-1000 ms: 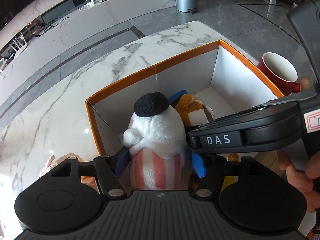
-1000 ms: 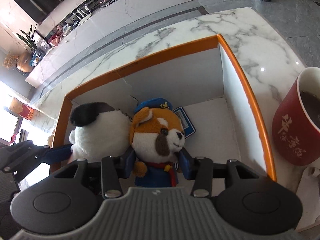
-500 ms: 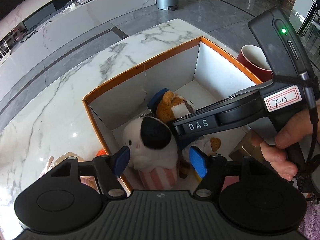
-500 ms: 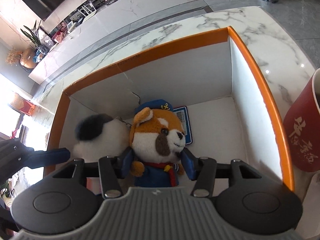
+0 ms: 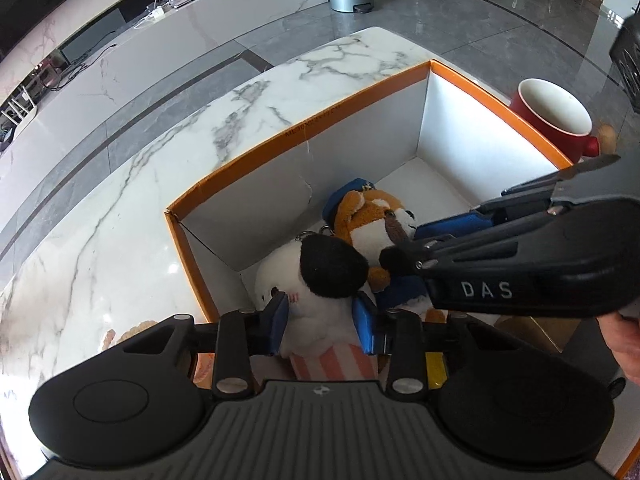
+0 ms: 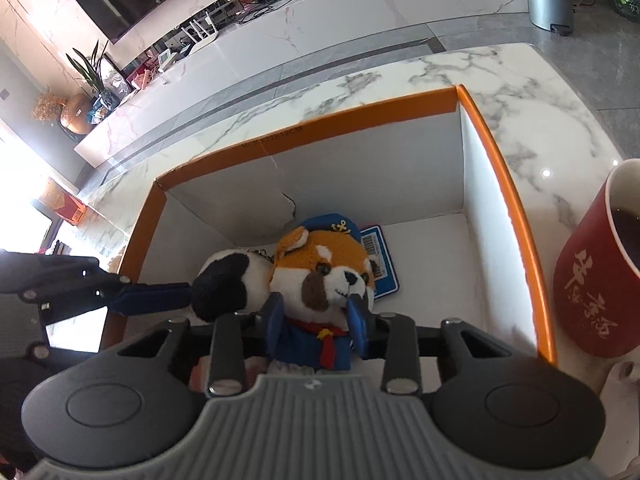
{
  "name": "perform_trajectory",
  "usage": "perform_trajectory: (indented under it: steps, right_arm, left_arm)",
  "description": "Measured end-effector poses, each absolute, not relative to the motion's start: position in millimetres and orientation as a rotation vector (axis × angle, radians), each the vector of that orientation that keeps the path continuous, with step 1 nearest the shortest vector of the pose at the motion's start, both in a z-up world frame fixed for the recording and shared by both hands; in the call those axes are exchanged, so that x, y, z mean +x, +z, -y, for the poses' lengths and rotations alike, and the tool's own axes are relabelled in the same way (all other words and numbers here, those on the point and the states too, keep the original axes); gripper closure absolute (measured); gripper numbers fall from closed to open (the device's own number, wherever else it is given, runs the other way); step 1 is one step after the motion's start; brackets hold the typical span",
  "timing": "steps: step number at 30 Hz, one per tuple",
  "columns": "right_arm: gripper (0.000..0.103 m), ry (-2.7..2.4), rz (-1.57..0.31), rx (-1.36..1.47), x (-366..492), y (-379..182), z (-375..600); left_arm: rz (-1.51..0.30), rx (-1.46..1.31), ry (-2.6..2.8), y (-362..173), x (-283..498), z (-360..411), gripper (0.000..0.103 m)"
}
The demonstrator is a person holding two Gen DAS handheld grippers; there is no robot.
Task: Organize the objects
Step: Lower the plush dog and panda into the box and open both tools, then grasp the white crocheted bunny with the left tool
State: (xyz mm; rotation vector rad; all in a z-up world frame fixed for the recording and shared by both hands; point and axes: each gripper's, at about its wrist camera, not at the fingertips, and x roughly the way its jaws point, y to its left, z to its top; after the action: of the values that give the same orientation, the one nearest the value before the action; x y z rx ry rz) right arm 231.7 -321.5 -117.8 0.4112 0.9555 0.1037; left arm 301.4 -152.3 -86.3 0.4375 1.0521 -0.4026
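Both toys sit low inside the orange-rimmed box (image 5: 304,132), which fills the middle of each view on the marble table (image 5: 120,216). The left gripper (image 5: 324,316) is closed on the white toy (image 5: 316,280), its blue pads pressed into the plush body just above the pink-striped base, at lower centre of the left view. The right gripper (image 6: 316,320) is likewise clamped on the fox toy (image 6: 324,276), its pads squeezing the neck and blue jacket at lower centre of the right view.

The two toys lean against each other near the box's left half, heads touching, so each grip appears meant to steady its toy upright while it is settled on the floor of the box. A blue card (image 6: 380,260) lies flat on the box floor just behind the fox toy. The right half of the box floor is bare, which suggests room is being kept for further items.

A red mug (image 6: 596,284) stands outside the box, just beside its right wall at the right edge of the frame. It holds dark liquid, so a wide swing of the right tool on withdrawal could knock it.
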Motion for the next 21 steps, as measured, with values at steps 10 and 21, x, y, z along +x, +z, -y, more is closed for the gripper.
perform_trajectory:
  steps: [10,21]
  right_arm:
    - [0.083,0.132,-0.961,0.411,234.5,-123.5,321.1]
    - [0.080,0.147,-0.926,0.411,225.3,-119.4,319.6]
  left_arm:
    - [-0.965,0.564,-0.395,-97.6,299.8,162.5,0.059]
    - [-0.881,0.444,-0.481,-78.3,284.2,139.2,0.047]
